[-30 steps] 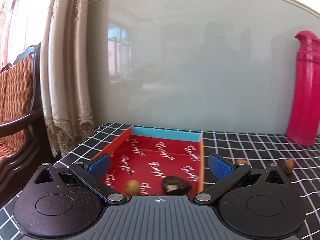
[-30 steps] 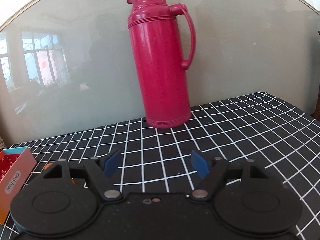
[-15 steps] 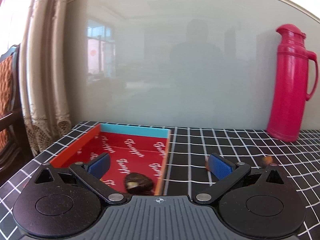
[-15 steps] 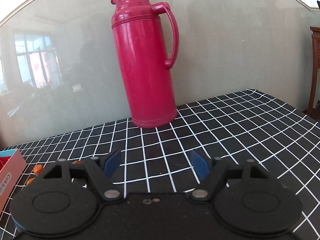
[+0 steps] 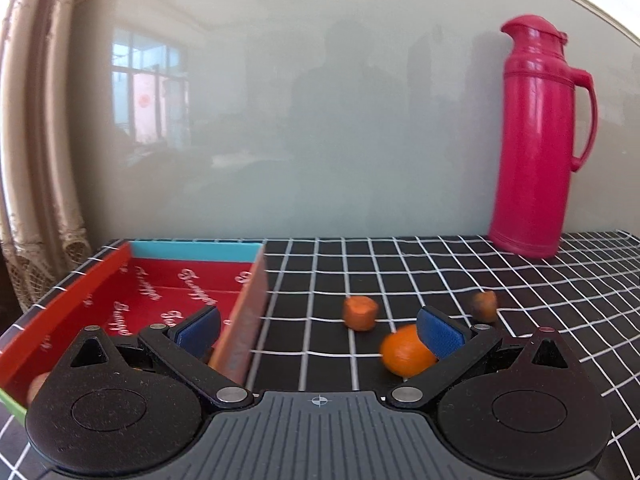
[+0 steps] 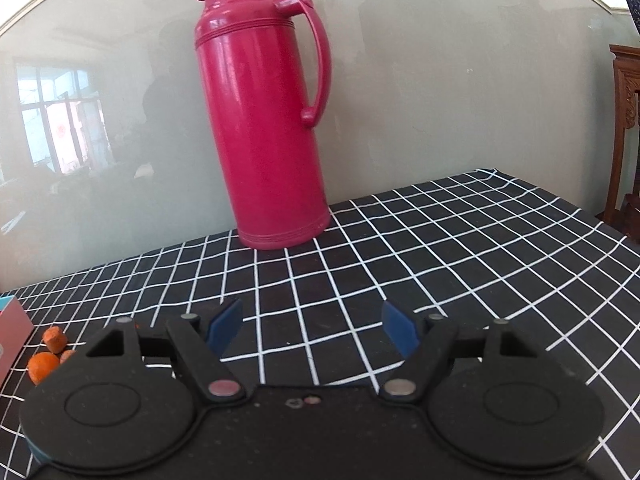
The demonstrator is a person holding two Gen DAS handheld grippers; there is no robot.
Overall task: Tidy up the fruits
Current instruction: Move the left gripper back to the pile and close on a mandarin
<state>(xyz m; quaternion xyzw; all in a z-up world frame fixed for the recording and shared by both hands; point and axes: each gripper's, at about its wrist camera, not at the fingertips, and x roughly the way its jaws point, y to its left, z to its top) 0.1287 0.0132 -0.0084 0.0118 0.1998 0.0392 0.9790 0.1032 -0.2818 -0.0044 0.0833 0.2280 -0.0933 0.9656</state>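
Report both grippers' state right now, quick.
Left gripper: open, holding nothing; the round orange fruit lies on the tablecloth by its right finger.
Right gripper: open, empty, only checked tablecloth between its fingers.

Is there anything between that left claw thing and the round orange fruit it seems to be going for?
Nothing visible. The left gripper is open, and the round orange fruit lies on the checked cloth just inside its right finger, bare cloth before it. The box wall sits by the other finger, so the fruit must later be lifted over it.
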